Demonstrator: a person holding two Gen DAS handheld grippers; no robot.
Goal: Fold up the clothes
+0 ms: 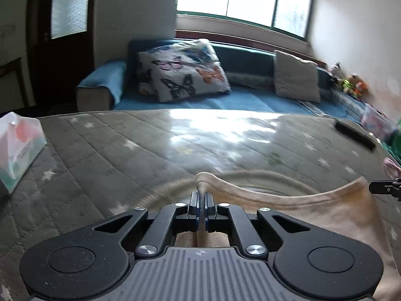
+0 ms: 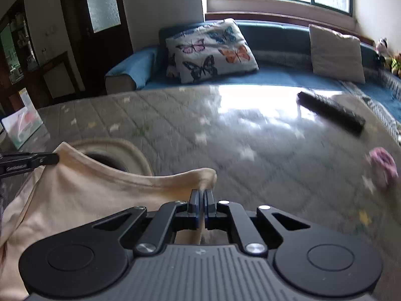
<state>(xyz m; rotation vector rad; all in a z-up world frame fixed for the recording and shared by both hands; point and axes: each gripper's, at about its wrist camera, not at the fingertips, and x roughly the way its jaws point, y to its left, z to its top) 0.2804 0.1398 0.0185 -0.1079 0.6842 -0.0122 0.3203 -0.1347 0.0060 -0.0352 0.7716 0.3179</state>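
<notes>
Left wrist view: your left gripper (image 1: 201, 204) is clamped on a fold of the shirt (image 1: 325, 215), jaws pinched together with cloth poking up between them. The shirt is cream, hanging lifted above the table (image 1: 100, 150), its top edge sagging across to your right gripper (image 1: 384, 188), which shows only as a black tip at the right edge, touching the shirt's corner. The ribbed collar (image 1: 250, 175) curves behind the fold. One tissue box (image 1: 17, 150) sits on the table far left, fully visible here. One remote (image 1: 356, 134) lies far right, blurred. Sofa (image 1: 225, 100) behind carries two pillows: one butterfly pillow (image 1: 183, 70), one plain pillow (image 1: 295, 75). A few toys (image 1: 351, 82) sit on the sofa's right end, too blurred to count.

Right wrist view: your right gripper (image 2: 201, 202) is closed on the shirt's (image 2: 87, 195) other corner. Your left gripper (image 2: 27, 163) enters from the left edge, pinching its corner. Collar (image 2: 130, 150) opening shows clearer here. Only this view shows one pink thing (image 2: 382, 166) on the table (image 2: 250, 138) at right, blurred, can't identify. Remote (image 2: 330, 113) is bigger and clearer. Tissue box (image 2: 22, 125) is partly cut off. Same two pillows (image 2: 210, 52), (image 2: 335, 52).
</notes>
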